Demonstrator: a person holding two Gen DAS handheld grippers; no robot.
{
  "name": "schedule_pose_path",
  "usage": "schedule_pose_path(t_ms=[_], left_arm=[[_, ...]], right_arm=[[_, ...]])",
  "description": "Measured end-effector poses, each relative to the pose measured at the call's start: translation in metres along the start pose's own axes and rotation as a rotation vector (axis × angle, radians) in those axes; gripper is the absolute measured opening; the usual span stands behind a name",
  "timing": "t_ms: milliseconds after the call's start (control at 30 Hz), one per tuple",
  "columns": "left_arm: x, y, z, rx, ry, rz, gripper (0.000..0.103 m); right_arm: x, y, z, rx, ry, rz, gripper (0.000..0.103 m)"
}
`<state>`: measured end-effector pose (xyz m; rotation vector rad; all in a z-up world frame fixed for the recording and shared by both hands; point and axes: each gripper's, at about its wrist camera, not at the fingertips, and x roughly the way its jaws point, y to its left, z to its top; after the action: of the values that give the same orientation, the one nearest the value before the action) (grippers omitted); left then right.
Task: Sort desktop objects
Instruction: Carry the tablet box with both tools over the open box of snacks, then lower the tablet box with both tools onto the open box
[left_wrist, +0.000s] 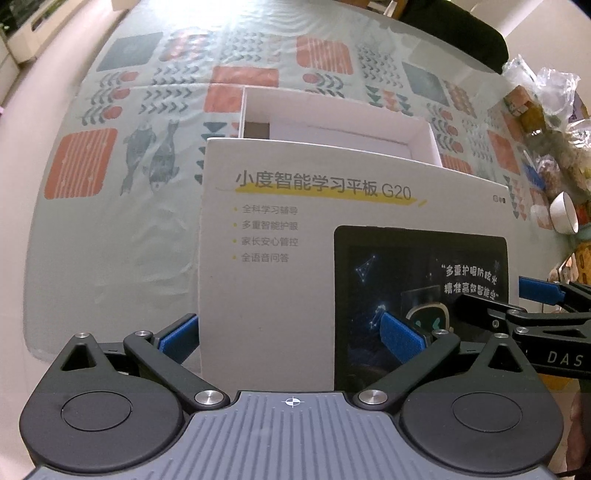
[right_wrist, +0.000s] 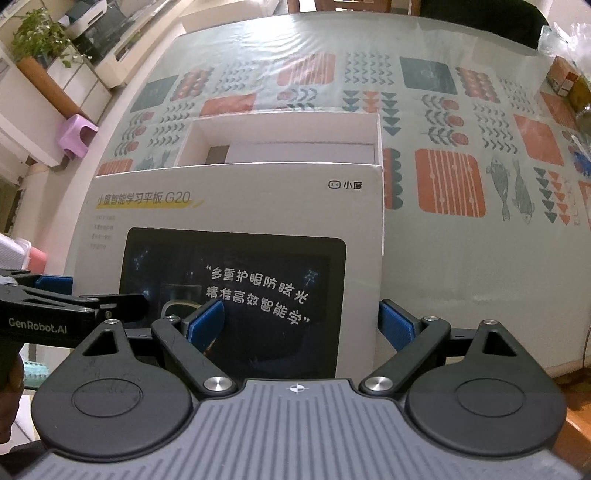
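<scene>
lid (left_wrist: 295, 280): white, black tablet print | tablecloth (left_wrist: 110, 229): mint, coral patches

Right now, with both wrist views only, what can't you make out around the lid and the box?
- Near edge of the white printed cardboard lid: both views, hidden by the grippers' bodies.
- Floor of the open white cardboard box: both views, mostly hidden behind the raised lid.
- Left gripper, right gripper: jaws straddle the lid's side edges; pad contact not discernible.
- Clutter beside the small white bowl: left wrist view, blurred, cut by frame edge.
</scene>
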<state>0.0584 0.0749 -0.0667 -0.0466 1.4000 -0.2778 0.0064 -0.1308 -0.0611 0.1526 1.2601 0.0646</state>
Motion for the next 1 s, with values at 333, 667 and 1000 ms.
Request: schedule_pose_path(t_ms=[333, 667, 1000], left_arm=[[0.008, 0.003, 0.050, -0.042, -0.017, 0.030, 0.103], [0.032, -0.003, 0.107, -0.061, 0.009, 0.032, 0.103], [0.049, -0.006, 0.144, -0.057, 0.016, 0.037, 0.103]], right_arm=[[0.018, -0.007, 0.053, -0.027, 0.008, 0.030, 0.103], [0.045, -0.026, 0.108, -0.010, 0.025, 0.032, 0.103], [0.066, -0.039, 0.141, -0.011, 0.061, 0.036, 0.103]])
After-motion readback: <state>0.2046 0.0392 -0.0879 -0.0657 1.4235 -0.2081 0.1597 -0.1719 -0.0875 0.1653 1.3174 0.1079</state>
